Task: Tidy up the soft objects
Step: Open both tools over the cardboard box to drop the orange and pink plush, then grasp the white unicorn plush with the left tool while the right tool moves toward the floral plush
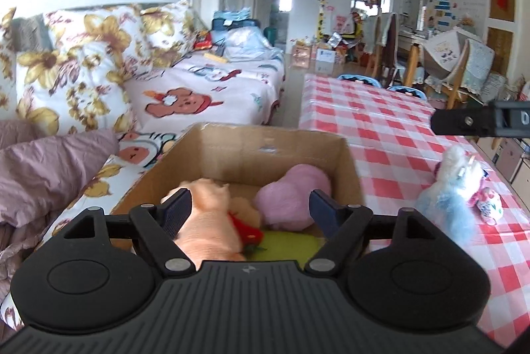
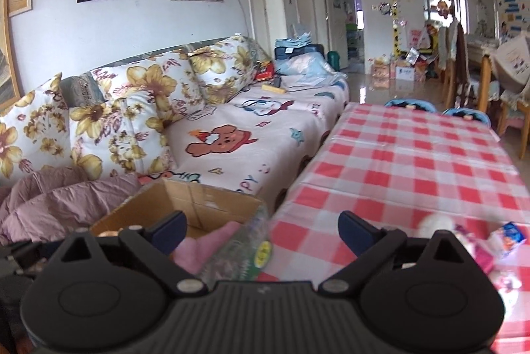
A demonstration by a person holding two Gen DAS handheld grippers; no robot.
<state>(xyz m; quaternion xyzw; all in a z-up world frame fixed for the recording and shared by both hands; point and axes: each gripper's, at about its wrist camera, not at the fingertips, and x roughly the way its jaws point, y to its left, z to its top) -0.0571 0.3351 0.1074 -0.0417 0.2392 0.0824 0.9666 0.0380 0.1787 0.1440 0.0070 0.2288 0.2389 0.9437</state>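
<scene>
In the left wrist view my left gripper (image 1: 248,200) hangs open over a brown cardboard box (image 1: 265,142). A peach plush toy (image 1: 205,221) with a red patch lies between the fingers, close to the left one, and no pad presses on it. A pink plush (image 1: 294,188) rests in the box on something green. On the checked table to the right lies a white and blue fluffy toy (image 1: 444,198). My right gripper (image 2: 261,220) stands open over the box's (image 2: 198,205) right edge. A blurred clear object with a green label (image 2: 245,251) sits between its fingers, untouched.
The box stands between a sofa with floral cushions (image 2: 126,115) and a mauve blanket (image 1: 43,175) on the left and the red-checked table (image 2: 414,162) on the right. A small blue packet (image 2: 508,238) lies on the table. Chairs stand at the table's far end.
</scene>
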